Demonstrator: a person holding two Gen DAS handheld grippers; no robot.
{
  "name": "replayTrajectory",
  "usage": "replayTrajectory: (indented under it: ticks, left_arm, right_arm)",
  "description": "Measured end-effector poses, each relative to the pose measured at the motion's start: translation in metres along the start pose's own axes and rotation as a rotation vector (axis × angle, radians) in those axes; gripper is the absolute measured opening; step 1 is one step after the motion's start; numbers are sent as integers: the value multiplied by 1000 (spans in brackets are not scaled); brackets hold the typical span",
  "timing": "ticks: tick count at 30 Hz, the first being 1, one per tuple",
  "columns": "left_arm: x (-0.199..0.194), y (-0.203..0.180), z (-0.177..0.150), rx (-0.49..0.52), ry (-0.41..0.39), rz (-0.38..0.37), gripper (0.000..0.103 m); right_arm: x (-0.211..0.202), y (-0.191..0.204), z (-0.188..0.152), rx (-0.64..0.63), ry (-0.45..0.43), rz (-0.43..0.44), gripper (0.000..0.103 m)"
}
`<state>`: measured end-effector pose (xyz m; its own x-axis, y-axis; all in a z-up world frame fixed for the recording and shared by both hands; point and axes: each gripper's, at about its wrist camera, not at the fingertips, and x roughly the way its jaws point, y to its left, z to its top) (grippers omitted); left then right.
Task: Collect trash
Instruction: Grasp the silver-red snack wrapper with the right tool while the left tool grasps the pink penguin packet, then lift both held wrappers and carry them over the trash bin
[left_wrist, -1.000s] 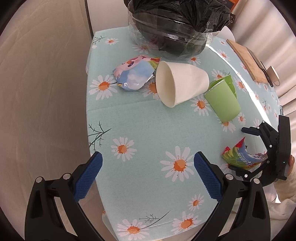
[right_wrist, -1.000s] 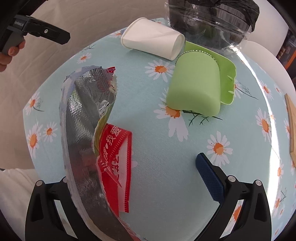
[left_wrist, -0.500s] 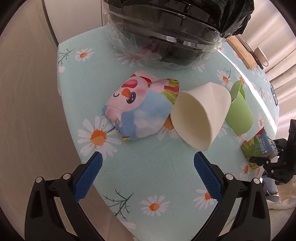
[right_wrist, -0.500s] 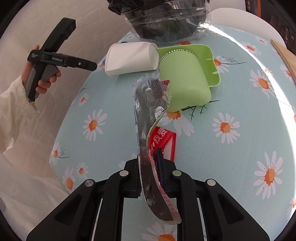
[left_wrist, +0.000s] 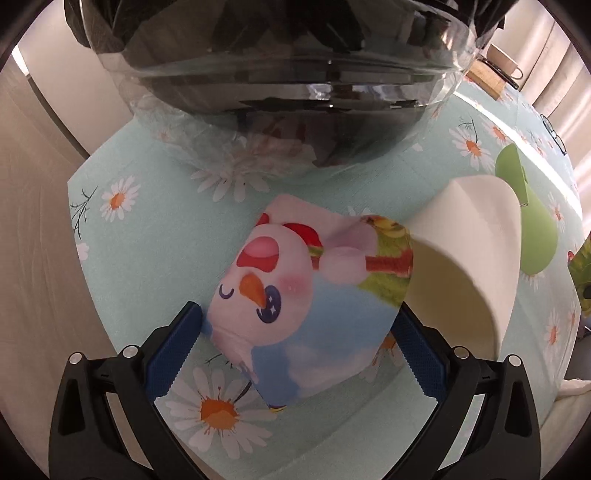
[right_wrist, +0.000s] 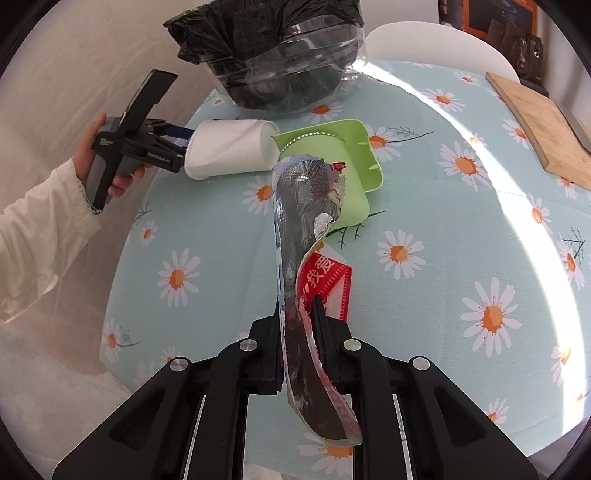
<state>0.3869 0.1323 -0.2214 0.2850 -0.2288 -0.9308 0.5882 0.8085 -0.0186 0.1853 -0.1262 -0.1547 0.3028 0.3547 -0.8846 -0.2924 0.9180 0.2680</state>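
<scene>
A cartoon-printed snack bag (left_wrist: 295, 306) lies on the daisy tablecloth between the blue pads of my open left gripper (left_wrist: 299, 350), one pad on each side of it. A white paper cup (left_wrist: 469, 266) lies on its side to the right, touching the bag, with a green cup (left_wrist: 524, 229) beyond. My right gripper (right_wrist: 297, 328) is shut on a foil-lined red wrapper (right_wrist: 306, 229) and holds it above the table. The clear bin lined with a black bag (left_wrist: 295, 74) stands just behind the snack bag; it also shows in the right wrist view (right_wrist: 280, 62).
The white cup (right_wrist: 229, 147) and green cup (right_wrist: 332, 166) lie mid-table in the right wrist view, the left gripper (right_wrist: 155, 144) beside them. A wooden board (right_wrist: 539, 125) lies at the far right. The table edge (left_wrist: 85, 258) drops off to the left.
My left gripper moved forward until its pads flank the snack bag. My right gripper closed on the wrapper and lifted it slightly back from the green cup.
</scene>
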Motion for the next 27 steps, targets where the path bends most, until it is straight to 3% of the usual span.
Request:
replayTrajectory:
  ticks: [5,16,18,21,22,27]
  left_arm:
    - [-1,-6,-10,-62,-113,28,99]
    - [3,-9,-3,-197,-60,81,98]
    - [-1,-13,-7,-220,-67,93,92]
    - [-8,-28,-11,-221,-95,118,67]
    - [-8,-32,-15,-226,-87,167,64]
    - [-16,-50,-36,-272,-70,185,62]
  right_arm:
    - [-20,-1,5,-35,-19,-16,12]
    - [-74,-26,11,25,-162,-131,12]
    - [-80,-30,11,20,-171,-152,12]
    - [-88,-35,10,16,-191,-156,12]
    - [-91,-36,10,10,-202,-160,12]
    - [-102,-36,10,-24,-239,-160,13]
